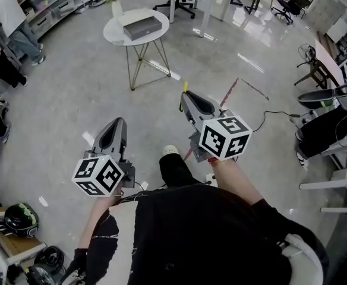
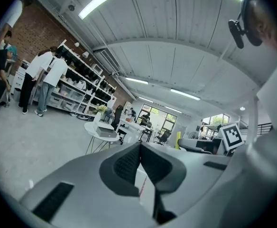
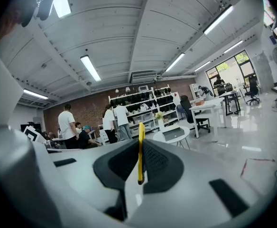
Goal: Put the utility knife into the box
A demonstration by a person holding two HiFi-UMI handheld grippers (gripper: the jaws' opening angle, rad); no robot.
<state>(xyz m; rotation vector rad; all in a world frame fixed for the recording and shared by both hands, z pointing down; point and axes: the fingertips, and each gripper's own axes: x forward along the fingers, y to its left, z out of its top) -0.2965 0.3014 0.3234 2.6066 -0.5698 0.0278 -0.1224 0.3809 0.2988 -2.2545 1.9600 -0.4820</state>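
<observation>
Right gripper view: utility knife [image 3: 140, 153], yellow, seen edge-on, pinched between the right tool [image 3: 141, 140] jaws, tip poking past them.
Right tool: closed on the knife, held over the floor [image 1: 72, 88].
Box: grey box [image 1: 142, 28] on the middle of the round white tabletop [image 1: 111, 35], well apart from both tools.
Left tool: left tool [image 2: 140, 148] jaws together, nothing between them.
</observation>
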